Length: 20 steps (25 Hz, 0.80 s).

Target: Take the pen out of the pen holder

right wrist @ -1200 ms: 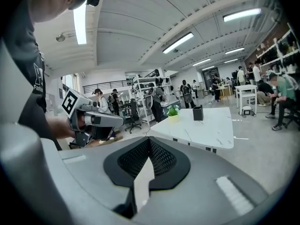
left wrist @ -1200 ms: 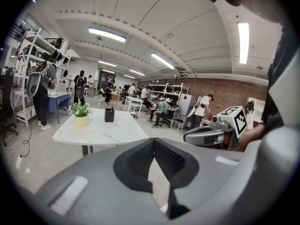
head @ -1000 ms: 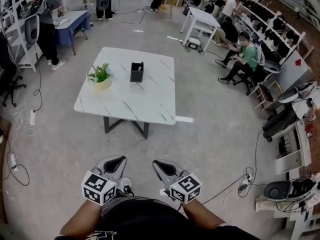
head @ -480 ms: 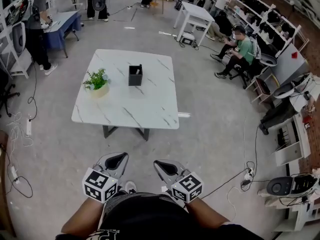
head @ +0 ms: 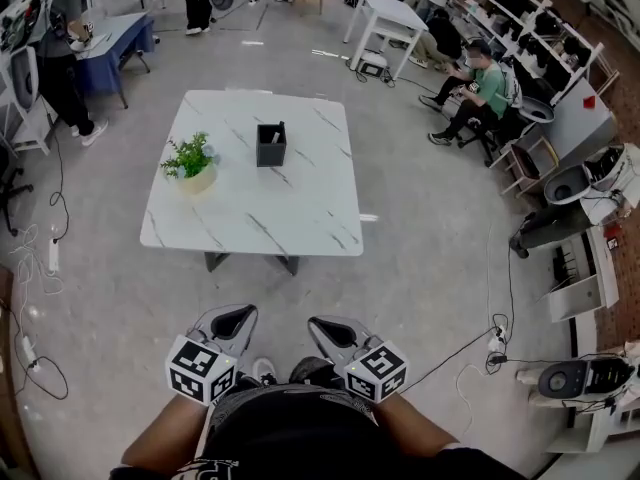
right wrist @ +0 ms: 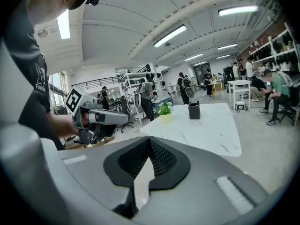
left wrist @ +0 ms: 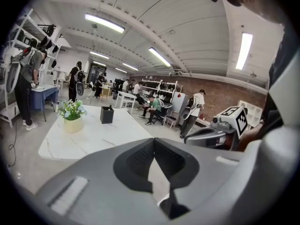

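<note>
While the black square pen holder (head: 271, 145) waits untouched toward the white marble table's (head: 300, 218) far edge, left gripper (head: 238, 318) and right gripper (head: 322, 328) hang clenched, empty.

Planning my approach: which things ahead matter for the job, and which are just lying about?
For the job: pen holder on the table, the pen standing in it, left gripper and right gripper, both shut and empty.
Lying about: potted plant beside the holder, seated person in green.
</note>
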Motion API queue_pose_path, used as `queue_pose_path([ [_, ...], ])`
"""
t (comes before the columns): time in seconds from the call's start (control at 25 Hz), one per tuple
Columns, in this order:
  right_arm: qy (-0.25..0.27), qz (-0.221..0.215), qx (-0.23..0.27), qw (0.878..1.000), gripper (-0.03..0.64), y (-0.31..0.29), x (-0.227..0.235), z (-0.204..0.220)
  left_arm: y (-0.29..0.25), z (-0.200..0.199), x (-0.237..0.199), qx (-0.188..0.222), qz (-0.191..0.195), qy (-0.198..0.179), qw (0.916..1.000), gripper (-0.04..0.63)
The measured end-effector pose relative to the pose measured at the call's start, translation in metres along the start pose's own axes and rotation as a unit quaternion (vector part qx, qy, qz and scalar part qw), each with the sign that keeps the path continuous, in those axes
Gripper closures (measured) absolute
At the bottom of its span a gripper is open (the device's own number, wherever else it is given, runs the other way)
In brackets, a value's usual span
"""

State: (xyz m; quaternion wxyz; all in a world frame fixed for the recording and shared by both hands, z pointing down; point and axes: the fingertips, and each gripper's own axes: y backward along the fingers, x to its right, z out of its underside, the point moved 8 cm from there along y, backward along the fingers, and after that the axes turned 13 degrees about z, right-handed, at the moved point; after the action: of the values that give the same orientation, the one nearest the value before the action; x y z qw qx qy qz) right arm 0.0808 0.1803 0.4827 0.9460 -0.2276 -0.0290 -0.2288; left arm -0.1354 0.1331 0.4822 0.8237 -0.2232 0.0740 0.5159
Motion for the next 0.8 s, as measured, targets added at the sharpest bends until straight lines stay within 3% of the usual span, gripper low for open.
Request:
queue_pose_path([
  [0.28,-0.009,0.001,0.001,1.0,0.617,-0.011,0.001,-0.004,-0.001,-0.003,-0.007,-0.001,0.002,-0.001,1.0,0.538],
  [0.8,0.007,-0.027,0.016,0.999,0.617,-0.064,0.013,-0.037,-0.002,-0.019,-0.046,0.004,-0.028,0.003,0.9996,0.538],
])
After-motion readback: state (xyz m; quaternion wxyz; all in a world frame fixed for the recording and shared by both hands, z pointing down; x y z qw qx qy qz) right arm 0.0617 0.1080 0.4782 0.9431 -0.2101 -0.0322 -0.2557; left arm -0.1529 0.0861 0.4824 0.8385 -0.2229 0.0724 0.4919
